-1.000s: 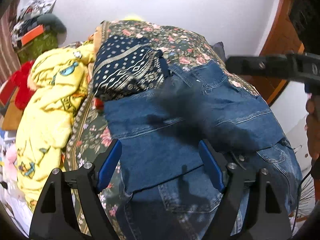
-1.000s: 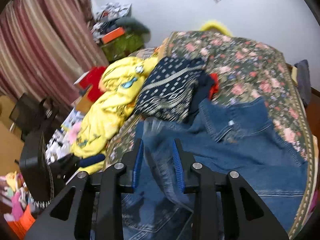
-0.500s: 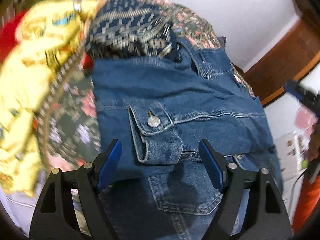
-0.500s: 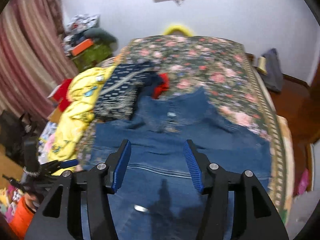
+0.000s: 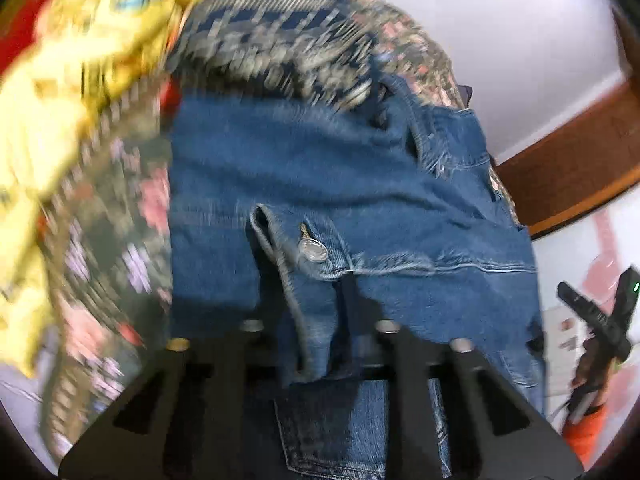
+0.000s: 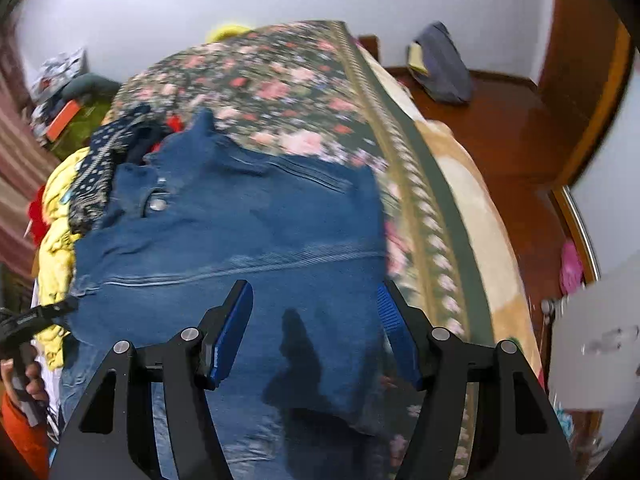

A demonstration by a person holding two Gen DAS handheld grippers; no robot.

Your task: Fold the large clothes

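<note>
Denim jacket pinched in left tongs, below spread right tongs.

Both views were evenly lit by soft indoor light, fairly bright, no glare. Left wrist view had heavy motion blur, worst on the yellow cloth at 10 o'clock. Right wrist view was sharper; a gripper shadow fell on the denim jacket at 6 o'clock. Fisheye bending and dark corners ringed both.
</note>
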